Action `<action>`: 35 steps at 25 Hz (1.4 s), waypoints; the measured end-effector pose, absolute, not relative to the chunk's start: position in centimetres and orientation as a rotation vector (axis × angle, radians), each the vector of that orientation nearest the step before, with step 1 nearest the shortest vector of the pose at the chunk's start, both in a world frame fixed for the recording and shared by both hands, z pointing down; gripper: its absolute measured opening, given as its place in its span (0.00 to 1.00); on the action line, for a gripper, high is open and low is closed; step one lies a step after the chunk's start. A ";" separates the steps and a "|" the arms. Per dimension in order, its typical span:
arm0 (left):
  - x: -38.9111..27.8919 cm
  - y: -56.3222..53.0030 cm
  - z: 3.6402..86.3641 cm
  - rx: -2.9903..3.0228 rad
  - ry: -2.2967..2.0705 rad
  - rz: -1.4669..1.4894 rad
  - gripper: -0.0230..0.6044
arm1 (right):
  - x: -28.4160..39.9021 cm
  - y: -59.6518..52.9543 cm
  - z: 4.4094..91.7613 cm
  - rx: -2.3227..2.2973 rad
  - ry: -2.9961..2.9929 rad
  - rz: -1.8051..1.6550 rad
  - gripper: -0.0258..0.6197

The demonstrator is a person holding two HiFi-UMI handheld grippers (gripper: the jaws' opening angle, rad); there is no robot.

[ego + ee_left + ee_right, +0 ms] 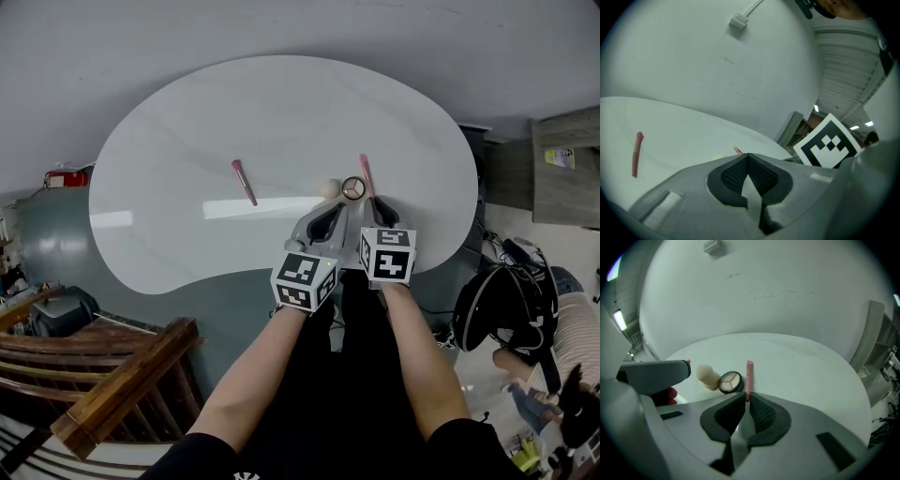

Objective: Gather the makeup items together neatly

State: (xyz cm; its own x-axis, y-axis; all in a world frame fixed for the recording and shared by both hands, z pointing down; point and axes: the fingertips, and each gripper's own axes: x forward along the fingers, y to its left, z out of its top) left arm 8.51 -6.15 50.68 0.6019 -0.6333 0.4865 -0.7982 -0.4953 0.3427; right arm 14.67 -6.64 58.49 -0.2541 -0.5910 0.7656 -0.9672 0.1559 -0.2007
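Observation:
On the white oval table (pixel 187 131) lie a pink brush (pixel 243 181), a cream sponge (pixel 328 187) and a round compact (pixel 352 187). A pink stick (pixel 367 172) lies just right of the compact. My right gripper (pixel 376 201) is shut on its near end. In the right gripper view the stick (pixel 749 376) juts out from between the jaw tips of the gripper (pixel 746 397), beside the compact (pixel 730 382) and sponge (pixel 707 375). My left gripper (pixel 328 204) hovers just short of the sponge. Its jaws (pixel 749 157) meet with nothing between them. The brush (pixel 636 153) shows far left.
The table's near edge (pixel 281 267) runs right under both grippers. Wooden stair rails (pixel 112 375) stand at the lower left, a grey cabinet (pixel 562 169) at the right. A person with a dark bag (pixel 506 309) is at the lower right.

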 end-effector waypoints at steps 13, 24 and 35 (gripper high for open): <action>7.6 -6.0 50.3 2.291 -1.141 0.394 0.05 | 13.7 -6.4 58.0 1.427 -1.927 0.908 0.18; 6.5 -5.3 48.1 2.317 -1.163 0.357 0.05 | 13.9 -5.9 54.2 1.469 -1.956 0.803 0.11; 3.8 -3.6 44.9 2.343 -1.221 0.297 0.05 | 11.3 -4.3 50.1 1.477 -2.024 0.708 0.07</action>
State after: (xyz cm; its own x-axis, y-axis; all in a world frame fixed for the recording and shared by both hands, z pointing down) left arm 3.83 -3.56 44.90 0.5789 -0.7113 0.3987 -0.8149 -0.4879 0.3128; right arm 11.30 -4.34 50.13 -0.2606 -0.6807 0.6846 -0.9590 0.2643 -0.1023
